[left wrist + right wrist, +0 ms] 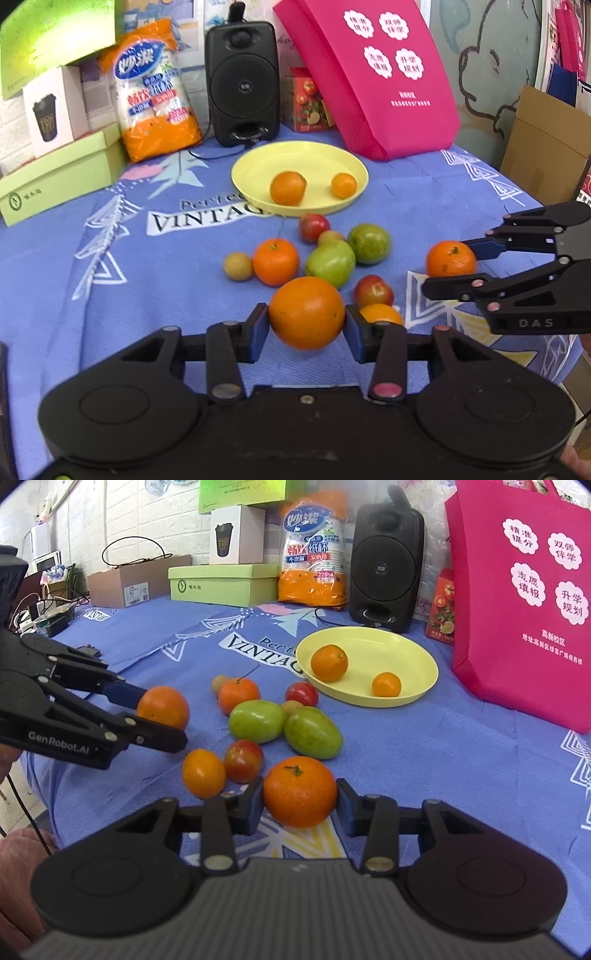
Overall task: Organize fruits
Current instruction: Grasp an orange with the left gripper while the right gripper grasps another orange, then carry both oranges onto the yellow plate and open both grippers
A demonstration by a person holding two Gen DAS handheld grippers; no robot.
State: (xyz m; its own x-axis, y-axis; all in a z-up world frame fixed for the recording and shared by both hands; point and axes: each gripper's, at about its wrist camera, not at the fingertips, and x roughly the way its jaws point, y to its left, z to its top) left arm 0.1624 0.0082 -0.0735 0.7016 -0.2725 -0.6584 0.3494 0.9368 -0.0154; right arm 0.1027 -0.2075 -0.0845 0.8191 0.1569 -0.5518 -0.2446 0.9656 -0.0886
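Observation:
My left gripper (306,326) is shut on a large orange (306,312), held just above the blue cloth; it also shows in the right wrist view (162,707). My right gripper (300,805) is shut on a mandarin with a green stem (300,792), also seen in the left wrist view (451,258). A yellow plate (332,155) at the back holds an orange (288,188) and a small orange (344,185). Loose fruit lies between: two green fruits (257,720), (313,732), red ones (243,760), (301,694), a mandarin (239,695) and a small orange (204,772).
A black speaker (242,83), an orange paper-cup pack (155,92), green boxes (62,173) and a pink bag (376,74) line the back of the table. A cardboard box (136,579) stands far left. The table's right edge runs near the pink bag.

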